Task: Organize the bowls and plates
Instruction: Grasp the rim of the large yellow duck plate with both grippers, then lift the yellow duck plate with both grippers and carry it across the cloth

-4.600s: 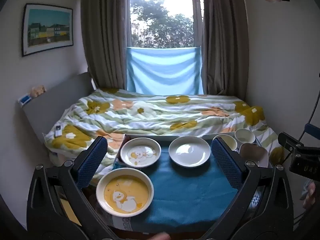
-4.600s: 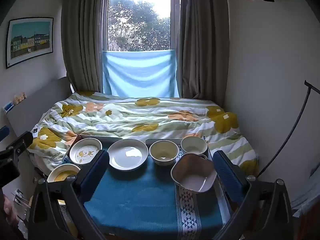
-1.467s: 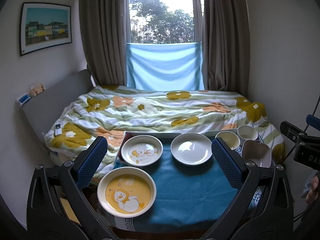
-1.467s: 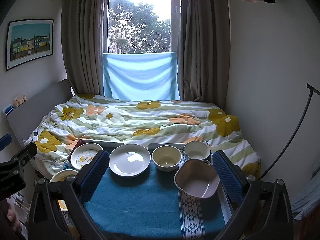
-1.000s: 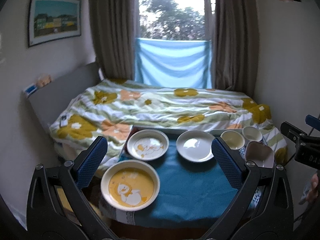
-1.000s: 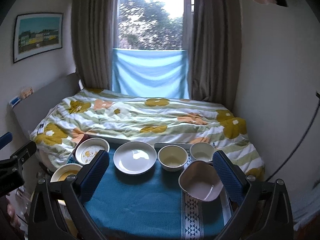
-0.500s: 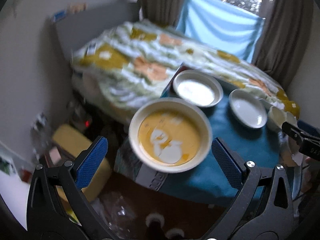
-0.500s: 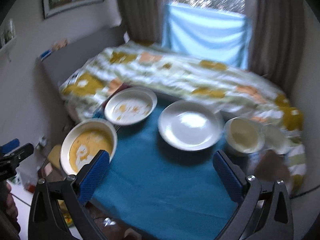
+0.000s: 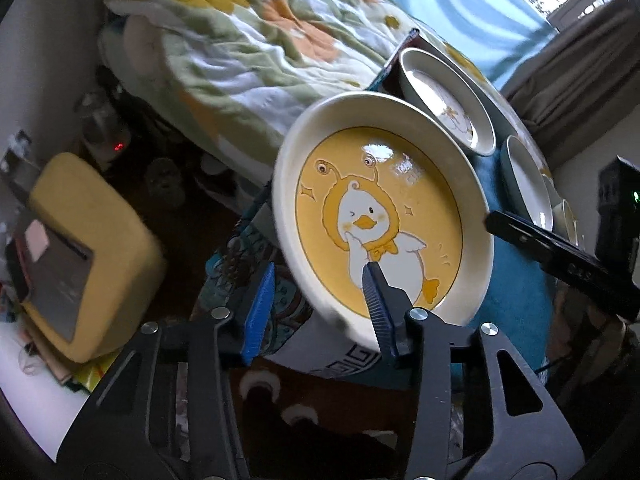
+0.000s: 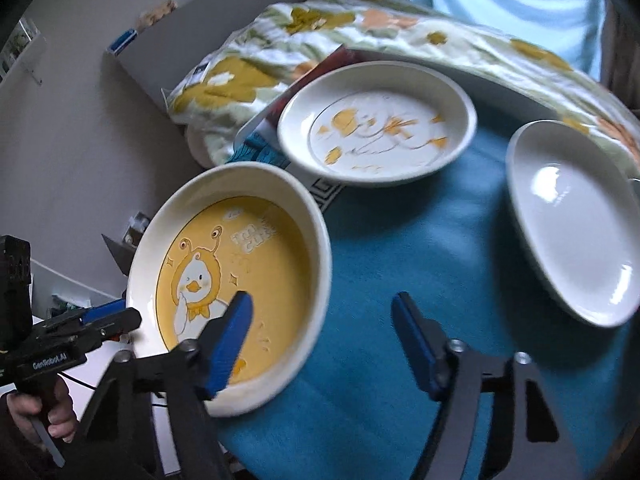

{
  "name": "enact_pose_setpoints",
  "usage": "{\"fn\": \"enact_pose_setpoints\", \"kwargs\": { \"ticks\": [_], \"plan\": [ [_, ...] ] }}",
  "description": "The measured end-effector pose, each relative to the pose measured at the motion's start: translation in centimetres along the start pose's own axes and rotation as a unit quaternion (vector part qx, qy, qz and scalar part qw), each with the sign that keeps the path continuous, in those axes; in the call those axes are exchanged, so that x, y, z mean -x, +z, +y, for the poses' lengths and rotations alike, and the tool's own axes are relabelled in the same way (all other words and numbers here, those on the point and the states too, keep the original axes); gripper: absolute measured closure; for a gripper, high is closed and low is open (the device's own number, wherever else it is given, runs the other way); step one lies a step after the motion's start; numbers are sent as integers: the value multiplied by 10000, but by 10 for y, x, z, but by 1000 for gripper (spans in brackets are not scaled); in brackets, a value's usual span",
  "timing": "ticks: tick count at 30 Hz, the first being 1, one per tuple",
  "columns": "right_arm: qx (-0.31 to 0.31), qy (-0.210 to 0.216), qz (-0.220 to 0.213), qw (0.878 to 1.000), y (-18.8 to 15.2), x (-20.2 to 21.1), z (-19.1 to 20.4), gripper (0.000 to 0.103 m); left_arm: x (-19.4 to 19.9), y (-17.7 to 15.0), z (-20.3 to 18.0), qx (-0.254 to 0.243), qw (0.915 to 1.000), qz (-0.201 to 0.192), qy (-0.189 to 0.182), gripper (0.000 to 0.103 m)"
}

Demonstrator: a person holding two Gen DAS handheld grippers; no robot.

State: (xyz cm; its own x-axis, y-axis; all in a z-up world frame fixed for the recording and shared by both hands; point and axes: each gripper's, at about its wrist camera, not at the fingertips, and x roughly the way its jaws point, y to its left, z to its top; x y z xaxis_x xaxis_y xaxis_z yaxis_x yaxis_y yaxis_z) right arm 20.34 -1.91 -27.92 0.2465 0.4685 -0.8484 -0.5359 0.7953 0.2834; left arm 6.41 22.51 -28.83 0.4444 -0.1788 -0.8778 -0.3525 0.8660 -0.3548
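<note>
Left tool [image 9: 318, 300] straddles the near rim of the yellow duck plate [image 9: 380, 216]; right tool [image 10: 320, 336] straddles that plate's right rim.

Both tools' jaws have just been closing. Each has one pad over the plate's inside and the other outside the rim; whether any pad presses the rim cannot be told, as motion blur smears the edge. The plate sits at the near left corner of the bench [image 10: 420, 264], on a blue cloth. Behind it lie a pale duck plate [image 10: 376, 128] and a white plate [image 10: 576, 232], the latter cut off in the left view. A hand [image 10: 44, 404] grips the left tool's handle.
</note>
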Motion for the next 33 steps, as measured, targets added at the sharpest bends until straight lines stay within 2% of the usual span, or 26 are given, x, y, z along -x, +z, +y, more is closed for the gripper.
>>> {"fn": "enact_pose_setpoints", "kwargs": {
  "ticks": [1,4,5,8,11,17,26,33],
  "plan": [
    [7,45,38,10000,2,-4,1,44,-3,2,0,-1,10000,36,-3,63],
    [12,141,120,9998,7,-14,1,58,-14,10,5,90,9997,140,-153,77],
    [-2,175,156,9997,8,-17,0,65,-17,11,6,109,9997,176,-149,79],
    [-71,246,236,9994,11,-25,-2,76,-23,14,8,130,9995,263,-106,87],
    [-95,266,329,9991,10,-32,-4,87,-27,16,9,130,9995,262,-85,89],
    [-195,416,312,9985,7,-32,-8,88,-26,16,3,-70,9997,224,105,88],
    [186,1,130,9997,6,-27,9,88,-16,12,-16,-806,9947,-127,627,85],
    [470,-231,-158,9985,-7,-14,17,88,-8,8,-25,-1064,9905,-417,762,84]
  ]
}}
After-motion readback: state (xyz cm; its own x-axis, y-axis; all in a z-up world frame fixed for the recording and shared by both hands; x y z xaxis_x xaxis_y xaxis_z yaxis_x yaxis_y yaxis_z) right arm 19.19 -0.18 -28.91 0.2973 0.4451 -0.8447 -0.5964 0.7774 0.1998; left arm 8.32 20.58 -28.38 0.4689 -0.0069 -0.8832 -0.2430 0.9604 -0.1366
